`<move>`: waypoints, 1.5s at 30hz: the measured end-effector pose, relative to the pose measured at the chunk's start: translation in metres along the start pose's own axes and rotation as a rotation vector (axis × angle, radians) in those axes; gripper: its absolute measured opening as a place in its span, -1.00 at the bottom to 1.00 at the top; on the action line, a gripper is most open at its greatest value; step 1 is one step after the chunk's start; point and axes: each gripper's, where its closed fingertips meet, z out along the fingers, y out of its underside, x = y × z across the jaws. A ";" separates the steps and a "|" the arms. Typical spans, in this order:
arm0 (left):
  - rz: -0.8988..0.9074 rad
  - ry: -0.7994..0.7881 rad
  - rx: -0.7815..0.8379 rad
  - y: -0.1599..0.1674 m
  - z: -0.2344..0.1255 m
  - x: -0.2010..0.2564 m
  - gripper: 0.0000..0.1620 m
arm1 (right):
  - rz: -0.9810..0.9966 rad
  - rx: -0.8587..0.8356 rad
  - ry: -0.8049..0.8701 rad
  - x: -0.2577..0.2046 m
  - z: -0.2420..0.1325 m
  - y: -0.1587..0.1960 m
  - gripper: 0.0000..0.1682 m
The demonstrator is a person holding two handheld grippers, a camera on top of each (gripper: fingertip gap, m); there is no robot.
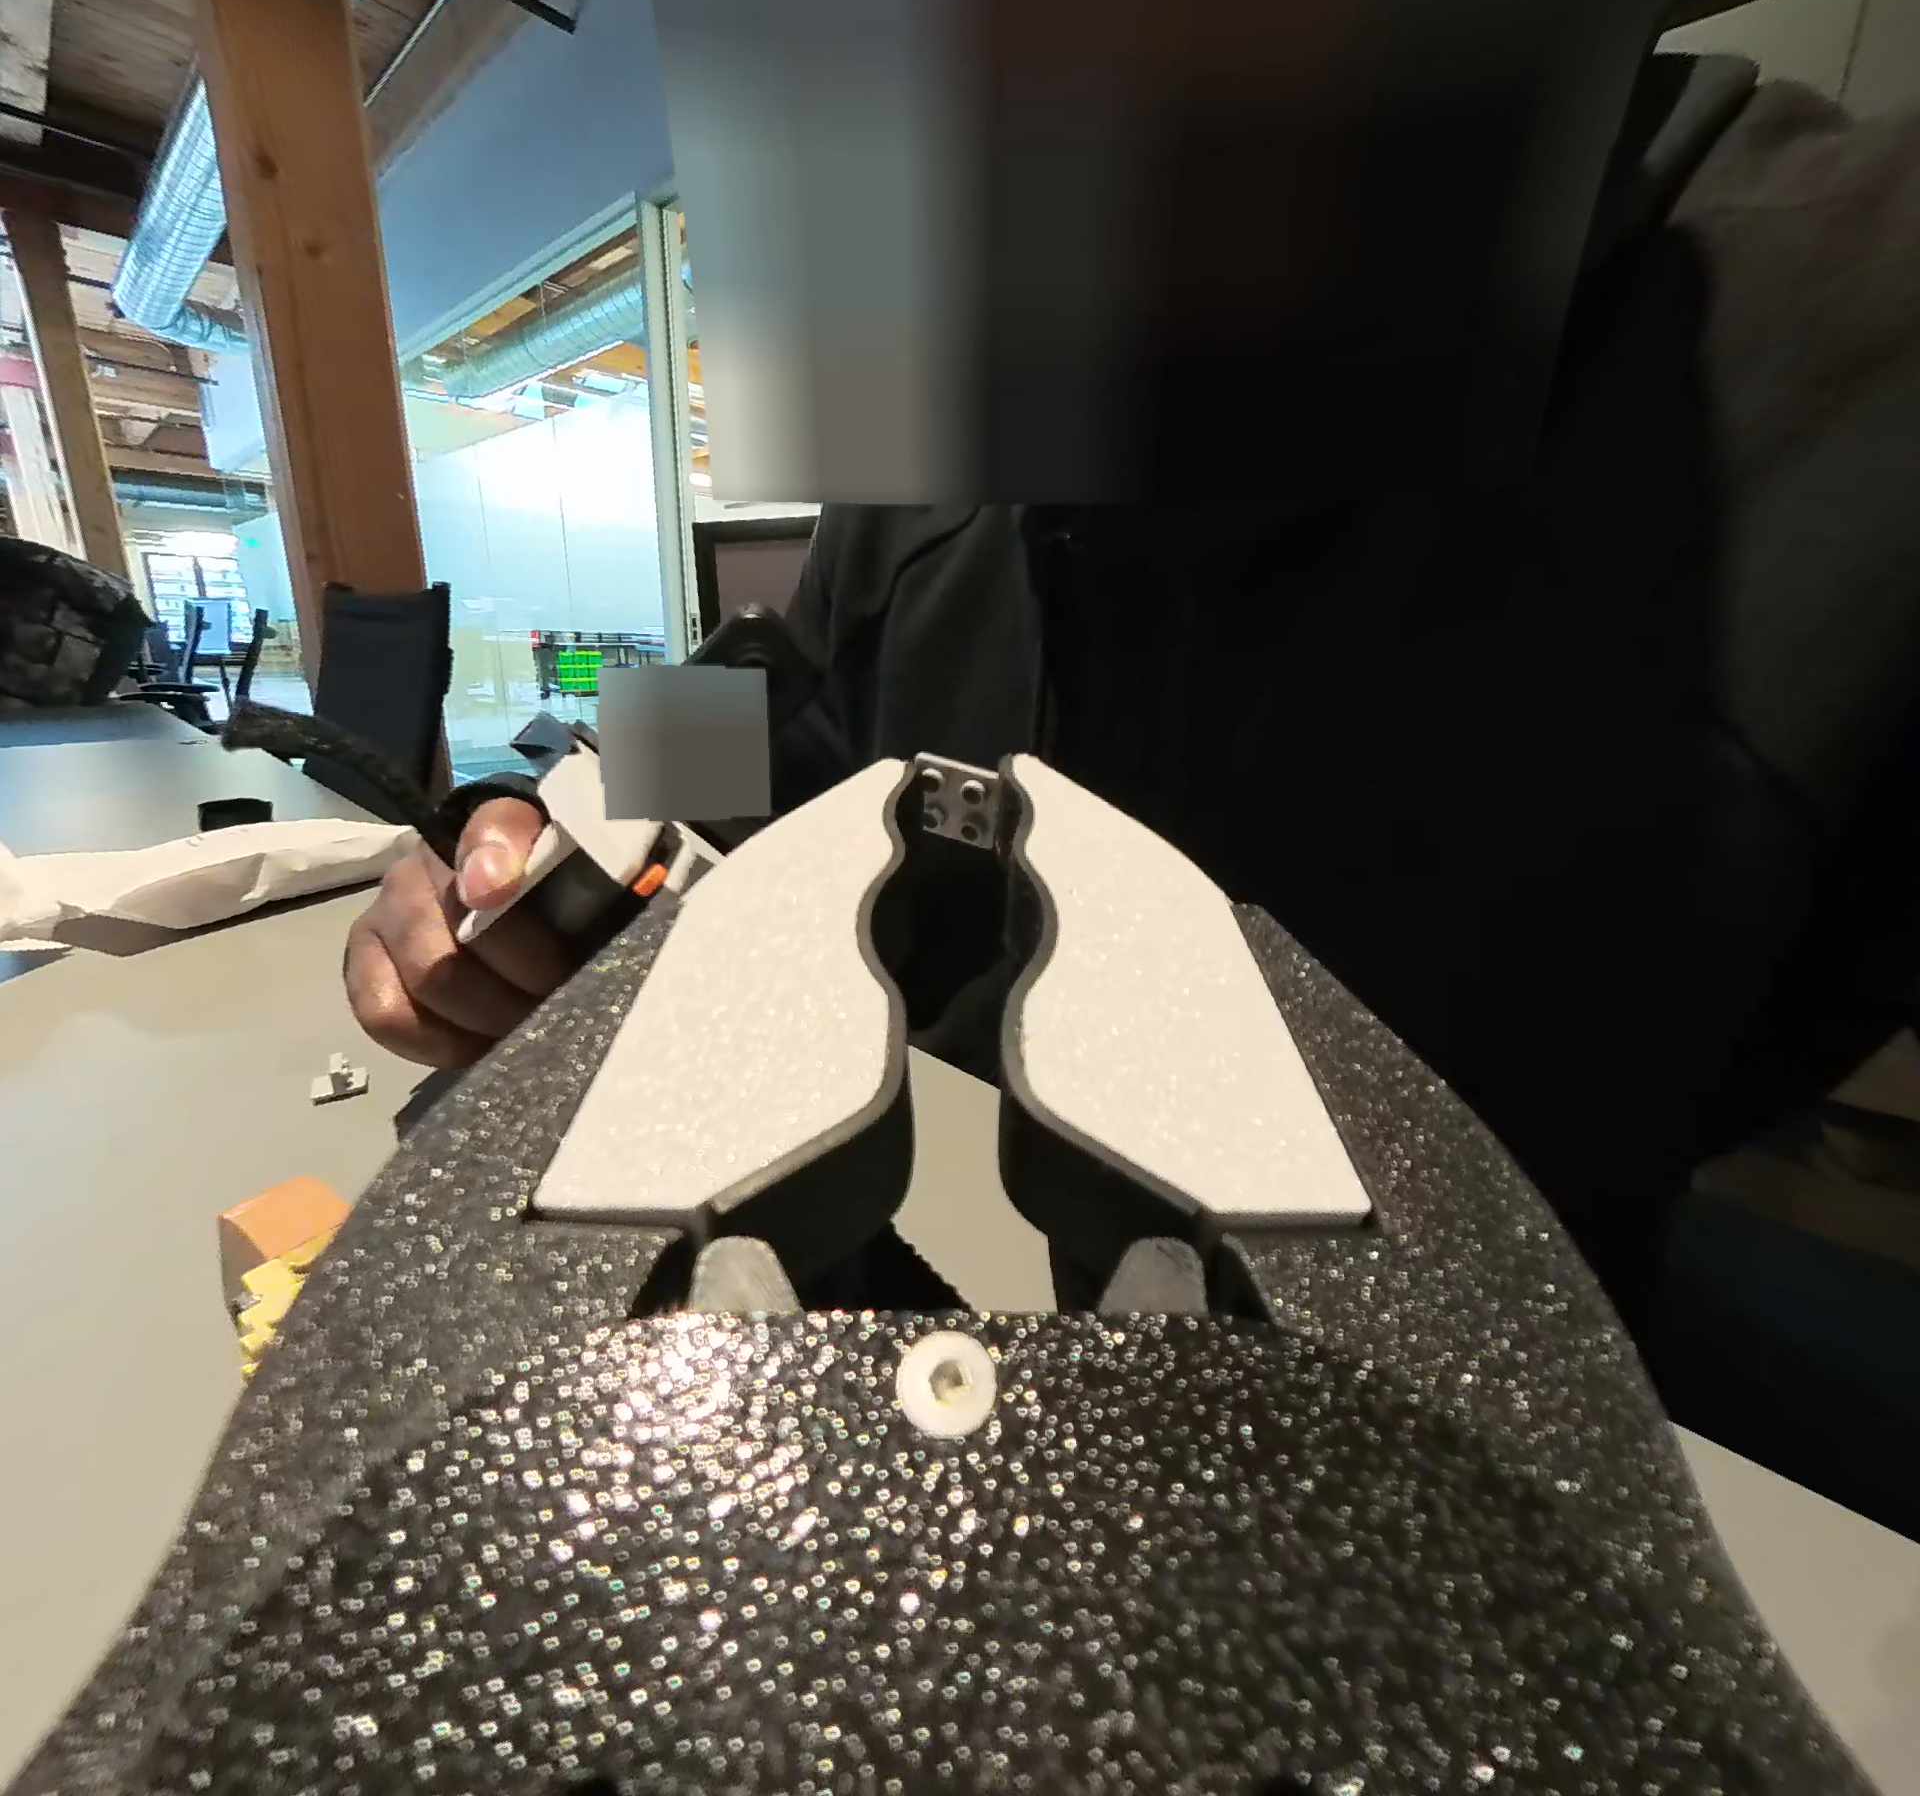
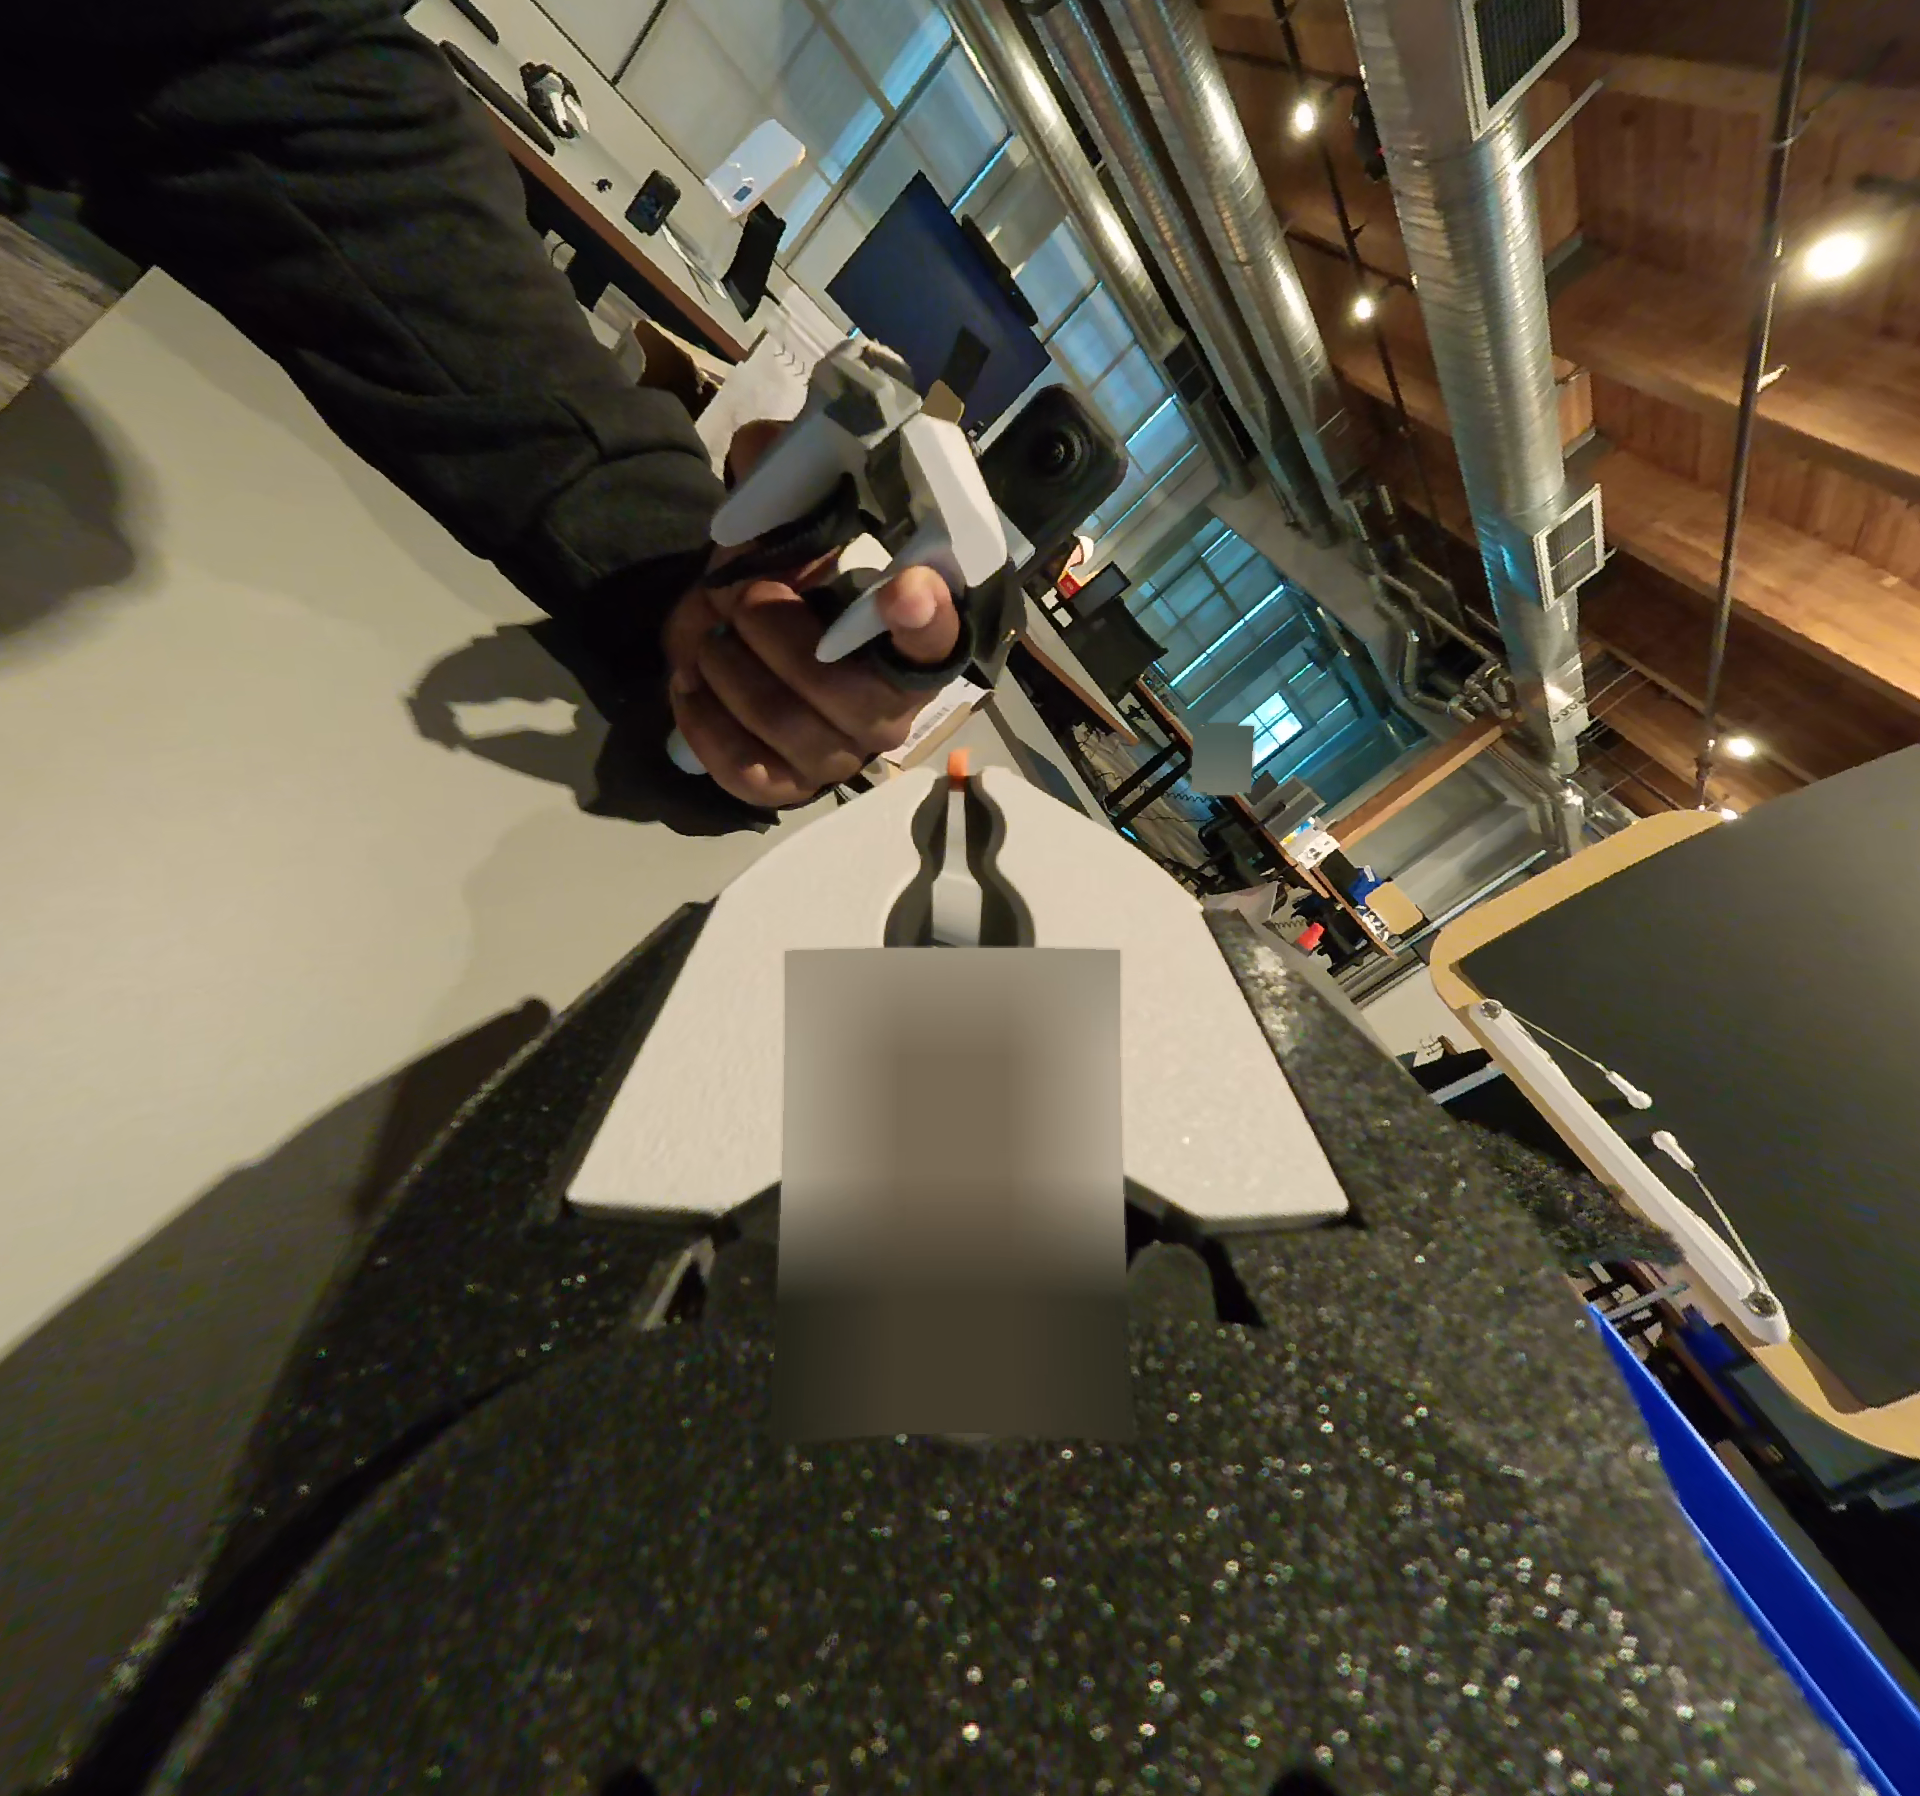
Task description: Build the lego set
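a small grey plate (image 1: 958,801) is pinched at the tips of the left gripper (image 1: 958,811), raised above the table (image 1: 156,1071) — studs face the camera, no long axis apparent. an orange sliver (image 2: 958,761) is clamped in the right gripper (image 2: 958,790). assembly is judged early — loose pieces (image 1: 341,1086) remain.
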 end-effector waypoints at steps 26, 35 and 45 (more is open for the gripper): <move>0.008 -0.018 -0.018 0.003 0.001 -0.003 -0.84 | -0.015 0.000 0.004 0.001 -0.001 0.000 -0.97; 0.008 -0.036 -0.044 0.008 0.006 -0.010 -0.85 | -0.081 0.005 0.088 0.010 -0.004 -0.012 -0.97; 0.013 -0.004 -0.098 0.012 0.017 -0.014 -0.84 | -0.163 -0.021 0.204 0.015 -0.008 -0.027 -0.97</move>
